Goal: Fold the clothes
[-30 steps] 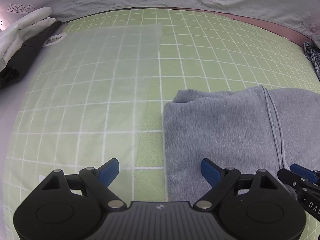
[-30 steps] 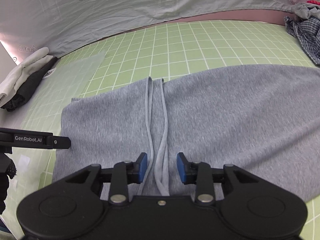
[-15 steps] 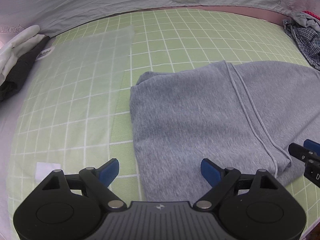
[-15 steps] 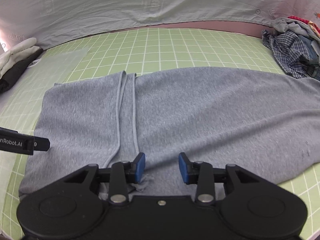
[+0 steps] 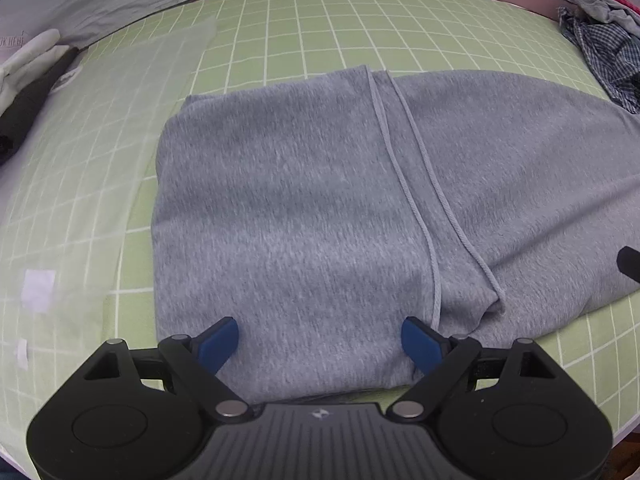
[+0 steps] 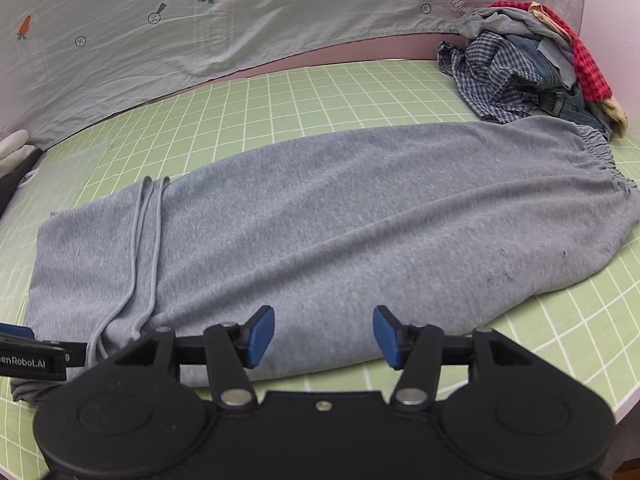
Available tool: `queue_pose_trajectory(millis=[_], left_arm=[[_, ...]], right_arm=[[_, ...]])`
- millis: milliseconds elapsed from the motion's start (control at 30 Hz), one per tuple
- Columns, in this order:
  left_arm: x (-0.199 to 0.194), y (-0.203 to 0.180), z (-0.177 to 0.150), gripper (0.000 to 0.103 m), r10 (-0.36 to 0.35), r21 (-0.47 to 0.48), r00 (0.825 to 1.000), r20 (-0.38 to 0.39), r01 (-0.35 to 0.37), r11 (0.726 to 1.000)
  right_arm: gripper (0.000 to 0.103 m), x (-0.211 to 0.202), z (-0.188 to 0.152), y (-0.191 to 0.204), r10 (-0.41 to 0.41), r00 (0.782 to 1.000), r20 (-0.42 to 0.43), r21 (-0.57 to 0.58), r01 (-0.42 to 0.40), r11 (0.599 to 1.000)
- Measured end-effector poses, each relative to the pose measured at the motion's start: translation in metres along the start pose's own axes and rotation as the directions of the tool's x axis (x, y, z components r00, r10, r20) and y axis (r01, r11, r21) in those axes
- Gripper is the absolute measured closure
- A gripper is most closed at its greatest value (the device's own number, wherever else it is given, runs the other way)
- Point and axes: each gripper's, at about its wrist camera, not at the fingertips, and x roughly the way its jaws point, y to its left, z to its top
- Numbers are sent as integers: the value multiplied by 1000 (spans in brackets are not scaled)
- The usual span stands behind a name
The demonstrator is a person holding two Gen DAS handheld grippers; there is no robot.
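While the grey sweatpants [image 6: 340, 216] lie flat on the green gridded bench [image 6: 320, 92], the left claw [image 5: 320, 340] hangs spread and the right claw [image 6: 324, 334] is opening, both empty, so the 2 loose drawstrings [image 5: 420, 184] could snag and drag the fold crooked.

Left gripper [image 5: 320, 342] is spread wide, pointing steeply down, nothing pinched between its blue pads [image 5: 219, 340]. Right gripper [image 6: 323, 336] is tilted down less steeply, its jaws opening right now, nothing gripped either.
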Motion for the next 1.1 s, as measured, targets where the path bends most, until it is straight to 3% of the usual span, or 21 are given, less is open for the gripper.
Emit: queue_pose_trajectory(millis=[33,200,367,533,600,833,1100], left_arm=[[2,-4,0,14,11,-28,1000,-13,-12,1000],[4,-12,-1,12,82,-168,996,-34,-87,982],[3,-17,-6,6,140,-214,990,-34,-144,966],[4,-20,-6,0,178,-268,982,-54,-186,945],[4,-23,-6,0,195,-280,979,-65,-205,938],[3,-33,-3,0,240,-301,965,-108,-261,917],[1,-49,3,0,318,-254,939,-135,-343,905]], right_arm=[[37,2,3,-10,-9,1000,2,-2,9,1000],[34,12,22,-80,-31,999,-17,52,32,998],[23,24,44,-162,-113,994,1,91,113,989],[18,41,64,-254,-237,971,29,130,232,964],[15,48,73,-281,-273,960,59,127,264,956],[4,85,95,-343,-318,947,42,95,313,945],[3,111,94,-370,-193,981,-7,157,192,969]])
